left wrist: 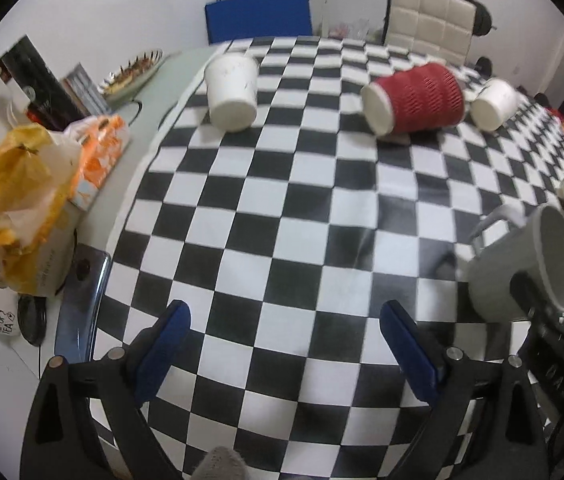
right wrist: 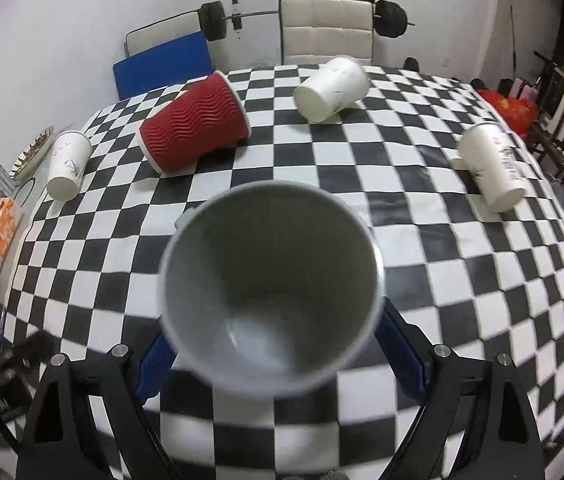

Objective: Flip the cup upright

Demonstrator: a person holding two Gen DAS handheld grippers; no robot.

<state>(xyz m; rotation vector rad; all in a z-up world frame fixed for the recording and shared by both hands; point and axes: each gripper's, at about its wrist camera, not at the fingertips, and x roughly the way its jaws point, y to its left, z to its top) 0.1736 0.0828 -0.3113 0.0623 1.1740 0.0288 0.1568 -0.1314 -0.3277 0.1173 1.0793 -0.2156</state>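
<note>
A grey mug [right wrist: 270, 280] sits between the blue pads of my right gripper [right wrist: 270, 344], which is shut on it; its open mouth faces the camera. In the left wrist view the same mug [left wrist: 521, 268] is held at the right, tilted, handle toward the far side. My left gripper [left wrist: 285, 344] is open and empty above the checkered tablecloth [left wrist: 282, 220]. A red ribbed paper cup [right wrist: 194, 128] lies on its side at the back, also in the left wrist view [left wrist: 413, 98].
White paper cups lie on their sides: one at the left [right wrist: 68, 164], one at the back [right wrist: 331, 88], one at the right [right wrist: 493, 164]. Bags [left wrist: 22, 200], books and a plate [left wrist: 130, 74] crowd the table's left side. Chairs [right wrist: 325, 28] stand behind.
</note>
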